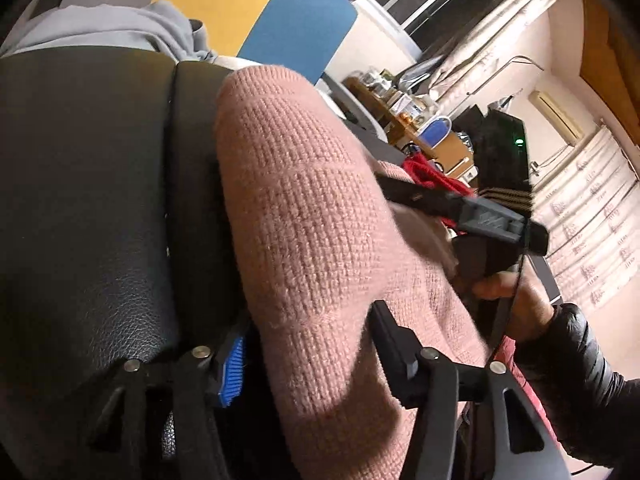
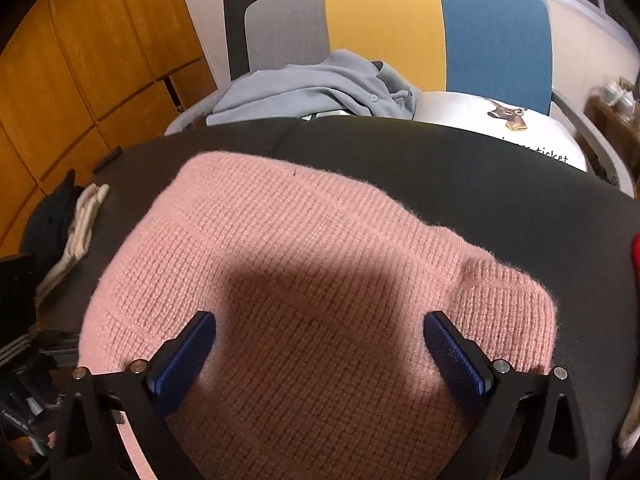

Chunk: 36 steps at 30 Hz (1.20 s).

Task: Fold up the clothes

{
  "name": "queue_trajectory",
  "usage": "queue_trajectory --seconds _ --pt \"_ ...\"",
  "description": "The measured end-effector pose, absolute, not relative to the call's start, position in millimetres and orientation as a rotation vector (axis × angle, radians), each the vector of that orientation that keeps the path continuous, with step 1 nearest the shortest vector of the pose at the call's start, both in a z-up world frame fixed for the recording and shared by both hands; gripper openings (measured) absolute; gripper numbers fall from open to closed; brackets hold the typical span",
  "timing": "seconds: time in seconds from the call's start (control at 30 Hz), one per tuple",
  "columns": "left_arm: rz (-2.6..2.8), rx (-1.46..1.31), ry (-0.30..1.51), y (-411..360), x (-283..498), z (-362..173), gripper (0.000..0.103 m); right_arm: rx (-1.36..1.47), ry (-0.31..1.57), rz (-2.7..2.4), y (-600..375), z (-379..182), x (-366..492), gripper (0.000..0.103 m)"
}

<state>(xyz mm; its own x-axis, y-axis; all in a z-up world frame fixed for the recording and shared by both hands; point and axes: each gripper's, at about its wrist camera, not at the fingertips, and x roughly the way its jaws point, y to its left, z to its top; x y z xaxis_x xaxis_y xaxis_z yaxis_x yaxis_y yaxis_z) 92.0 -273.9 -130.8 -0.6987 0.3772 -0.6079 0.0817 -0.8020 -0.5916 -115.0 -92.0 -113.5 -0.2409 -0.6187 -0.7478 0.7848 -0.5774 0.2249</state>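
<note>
Fingers, right gripper (image 2: 319, 344): spread wide, blue pads (image 2: 184, 360) on either side of the knit, nothing caught between them — released.
Fingers, left gripper (image 1: 308, 344): parted, with the pink sweater (image 1: 304, 208) bulging up between them; whether they bear on the cloth or merely straddle it, I cannot tell from the left wrist view.
Garment location: pink sweater (image 2: 312, 264) lies on the black padded surface (image 2: 480, 176), in a compact rounded block with a doubled edge showing at its right corner.
Other clothes: your blue-grey shirt (image 2: 320, 88) and a white printed top (image 2: 500, 116) sit beyond the black surface against the striped chair back (image 2: 384, 28); a red item (image 1: 432, 176) lies near the far side in the left wrist view.
Your right hand (image 1: 516, 300): seen from the left wrist view gripping the handle of its tool beside the sweater.
Step in hand: judged late in the fold — the sweater looks already doubled over, and both tools hover at its near edge.
Next move: you will likely need to close on the near hem at both corners and carry it over evenly, or press the block flat.
Risk: loose fuzzy knit may slip or bunch if you pinch only one layer.
</note>
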Motion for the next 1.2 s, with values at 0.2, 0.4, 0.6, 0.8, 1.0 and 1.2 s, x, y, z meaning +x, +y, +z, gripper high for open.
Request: queue_trajectory --seconds 0.2,0.4,0.6,0.8,1.0,1.2 --pt "2.49 -1.16 -0.945 -285.5 84.6 -129.1 0.065 1.079 -0.057 -1.892 -18.0 -88.8 -122.0 0.103" --pt "2.484 -1.118 -0.966 -279.2 73.8 -130.4 0.075 1.231 -0.229 -1.839 52.3 -120.5 -132.4 0.103" --pt "2.475 -1.135 -1.015 -272.0 71.7 -134.2 0.053 1.171 -0.261 -1.755 29.1 -147.5 -111.1 0.103" --pt "2.485 -1.059 -1.074 -280.2 113.8 -118.8 0.031 1.185 -0.276 -1.713 3.4 -147.6 -91.0 0.043" --pt "2.59 -0.892 -1.08 -299.0 184.9 -80.7 0.03 1.197 -0.368 -1.575 -31.1 -152.1 -59.5 0.043" --pt "2.894 -0.63 -1.061 -354.7 280.1 -15.4 0.03 1.139 -0.391 -1.371 -123.3 -132.6 -23.4 0.043"
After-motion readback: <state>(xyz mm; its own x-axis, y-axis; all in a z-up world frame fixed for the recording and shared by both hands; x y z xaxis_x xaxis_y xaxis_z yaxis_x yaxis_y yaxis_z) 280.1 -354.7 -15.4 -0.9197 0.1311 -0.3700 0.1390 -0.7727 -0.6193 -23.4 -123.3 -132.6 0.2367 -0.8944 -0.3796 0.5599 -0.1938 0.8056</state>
